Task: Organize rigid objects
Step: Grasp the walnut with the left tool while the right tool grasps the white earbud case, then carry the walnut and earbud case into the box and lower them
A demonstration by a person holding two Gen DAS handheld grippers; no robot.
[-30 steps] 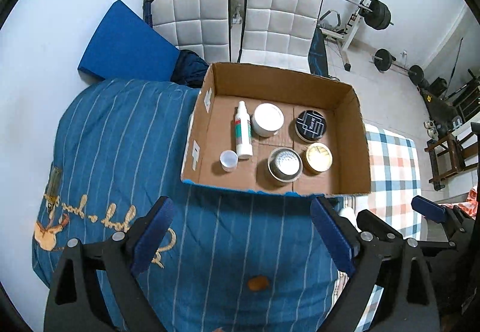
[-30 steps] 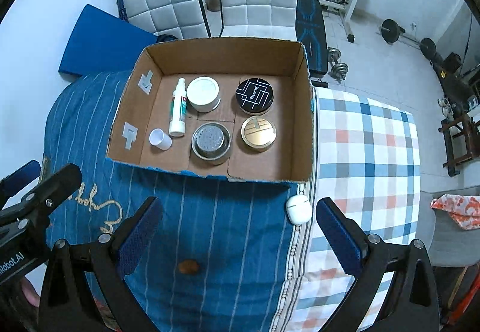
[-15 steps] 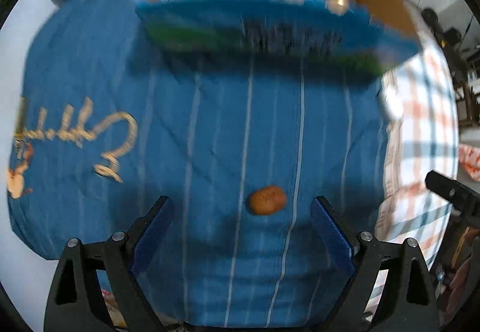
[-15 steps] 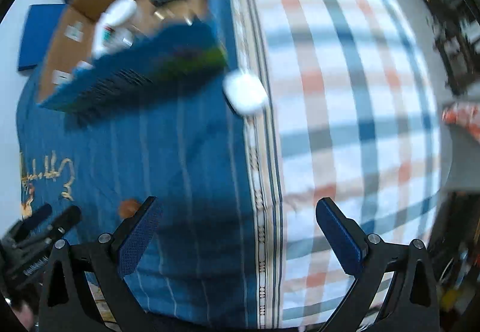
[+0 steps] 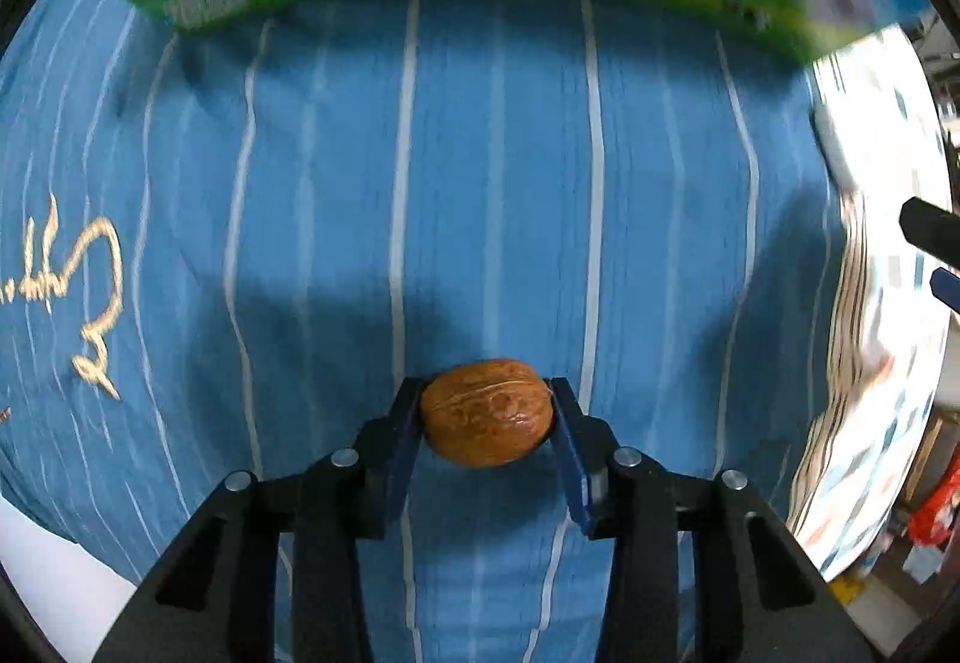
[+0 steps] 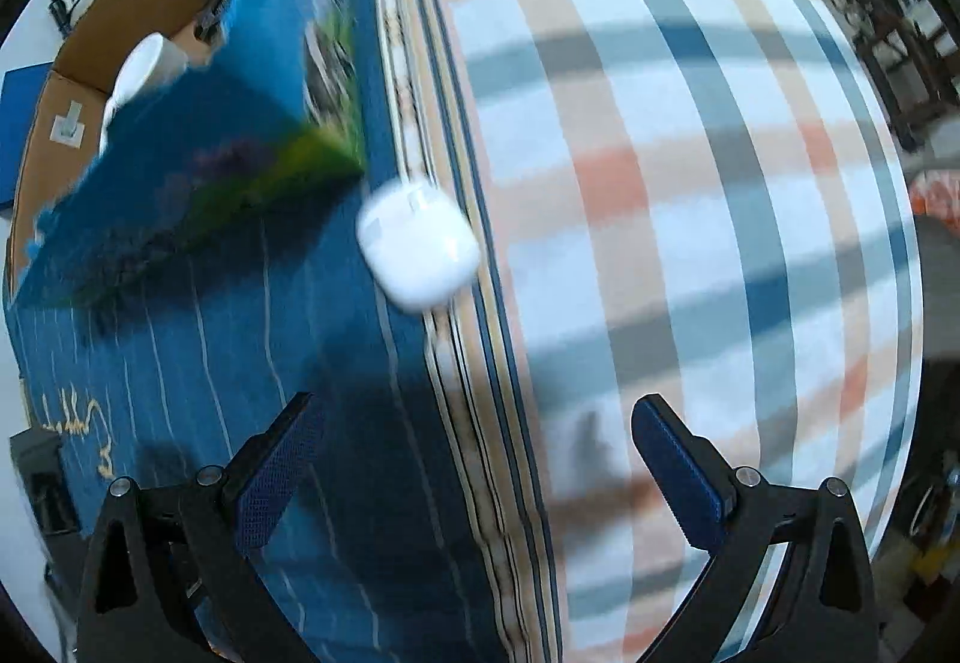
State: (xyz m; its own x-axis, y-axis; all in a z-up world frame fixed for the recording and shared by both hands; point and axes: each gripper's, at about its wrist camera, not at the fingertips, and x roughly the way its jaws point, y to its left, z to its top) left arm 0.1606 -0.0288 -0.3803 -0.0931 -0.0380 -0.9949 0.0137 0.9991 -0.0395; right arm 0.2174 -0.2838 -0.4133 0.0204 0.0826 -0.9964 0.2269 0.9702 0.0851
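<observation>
Left hand-held gripper (image 5: 487, 408) clamps a walnut (image 5: 486, 411) across its ends, low over the blue bedspread (image 5: 492, 183). Looks light, hard, rounded; may slip, so hold mid-shell. Right hand-held gripper (image 6: 474, 441) is spread wide, empty, short of the white case (image 6: 418, 245) near the box (image 6: 150, 3) corner. Case: smooth, stiff, take by flat sides.

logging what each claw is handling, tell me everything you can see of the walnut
The walnut is a brown, glossy, oval shell with a wrinkled surface and a seam running lengthwise. It lies sideways, pinched between the two blue pads of the left claw, one pad pressing on each end. Under it is the blue striped bedspread; whether it still touches the cloth cannot be told. It looks whole and uncracked.
</observation>
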